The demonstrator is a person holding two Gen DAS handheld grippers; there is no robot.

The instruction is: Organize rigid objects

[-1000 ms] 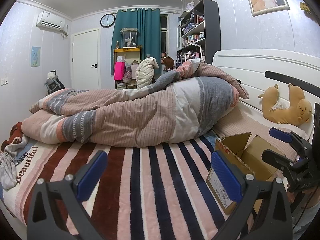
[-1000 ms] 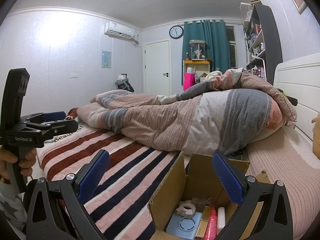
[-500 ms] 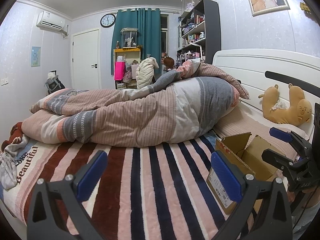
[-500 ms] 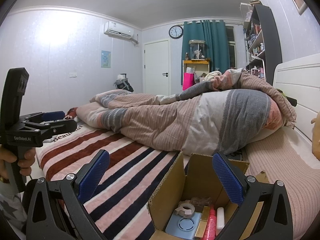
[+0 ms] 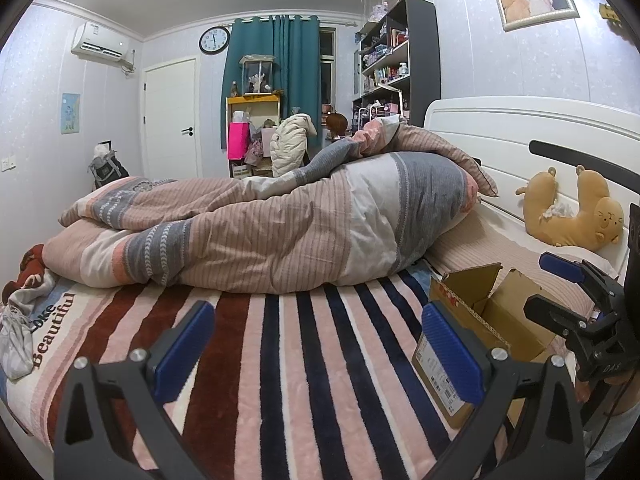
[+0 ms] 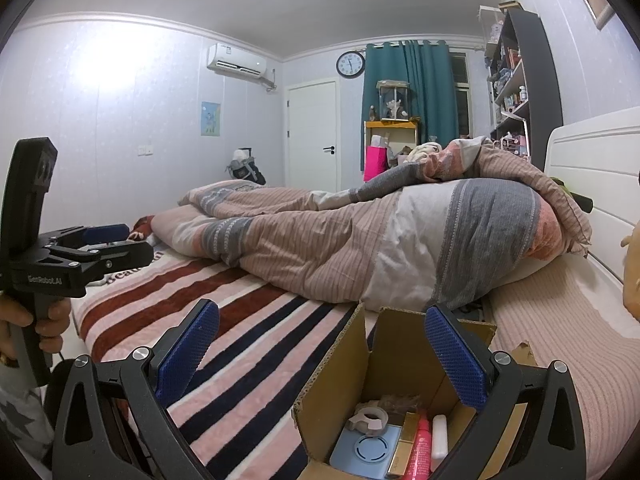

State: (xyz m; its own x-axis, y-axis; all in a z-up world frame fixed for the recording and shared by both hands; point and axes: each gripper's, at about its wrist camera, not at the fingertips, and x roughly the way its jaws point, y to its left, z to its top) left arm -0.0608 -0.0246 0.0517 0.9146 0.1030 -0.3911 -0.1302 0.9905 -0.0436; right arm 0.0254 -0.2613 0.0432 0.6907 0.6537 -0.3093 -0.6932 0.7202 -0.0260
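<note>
Both tongs hang above the striped blanket [image 5: 304, 360] on the bed, each spread wide with nothing between its blue pads. The left tongs [image 5: 320, 354] sit over the middle of the blanket, with the cardboard box [image 5: 486, 322] just to their right. The right tongs [image 6: 322, 354] hover over that box [image 6: 404, 364], which stands open toward the headboard [image 6: 600, 168] end of the bed, its flaps up.

Inside the box lie a roll of tape [image 6: 370, 419], a light blue flat case [image 6: 366, 450], a gold stick [image 6: 404, 446], a pink bottle [image 6: 422, 454] and a white tube [image 6: 439, 436], packed side by side against the near wall.

A bunched duvet [image 5: 280, 236] lies across the far side of the bed. A yellow plush toy [image 5: 576, 216] rests against the headboard.
</note>
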